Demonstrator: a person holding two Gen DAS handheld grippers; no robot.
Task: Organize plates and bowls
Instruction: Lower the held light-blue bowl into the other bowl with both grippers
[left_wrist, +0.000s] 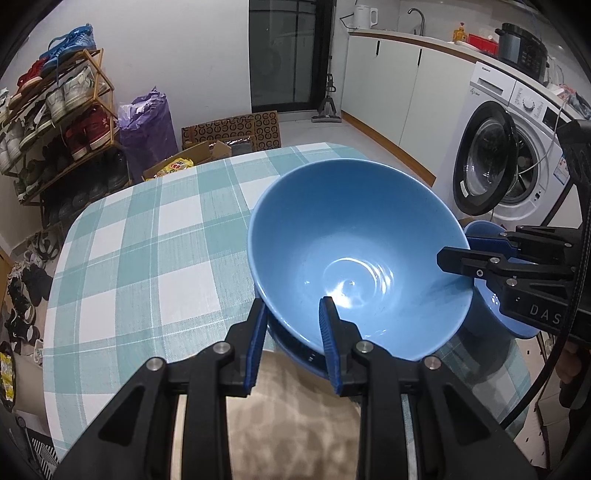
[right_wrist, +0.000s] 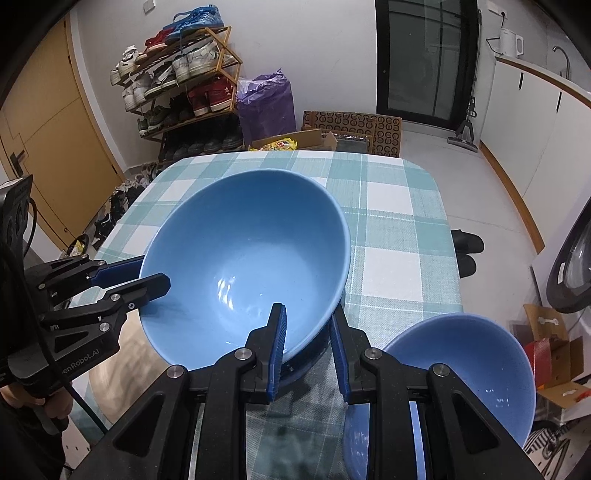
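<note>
A large light-blue bowl (left_wrist: 351, 251) (right_wrist: 243, 258) hangs tilted just above the checked table (left_wrist: 147, 240) (right_wrist: 399, 229). My left gripper (left_wrist: 293, 328) is shut on its near rim, one pad inside and one outside. My right gripper (right_wrist: 308, 330) is shut on the opposite rim in the same way. Each gripper shows in the other's view: the right gripper (left_wrist: 456, 260) at the bowl's right edge, the left gripper (right_wrist: 155, 277) at its left edge. A dark blue rim (left_wrist: 295, 356) shows under the bowl; I cannot tell what it belongs to. A smaller blue bowl (right_wrist: 461, 373) (left_wrist: 517, 328) sits at the table's near right corner.
A beige patch (left_wrist: 295, 413) lies on the cloth under my left gripper. Past the table are a shoe rack (right_wrist: 184, 92), a purple bag (right_wrist: 266, 107) and cardboard boxes (right_wrist: 351, 133). A washing machine (left_wrist: 498, 166) stands open to the right.
</note>
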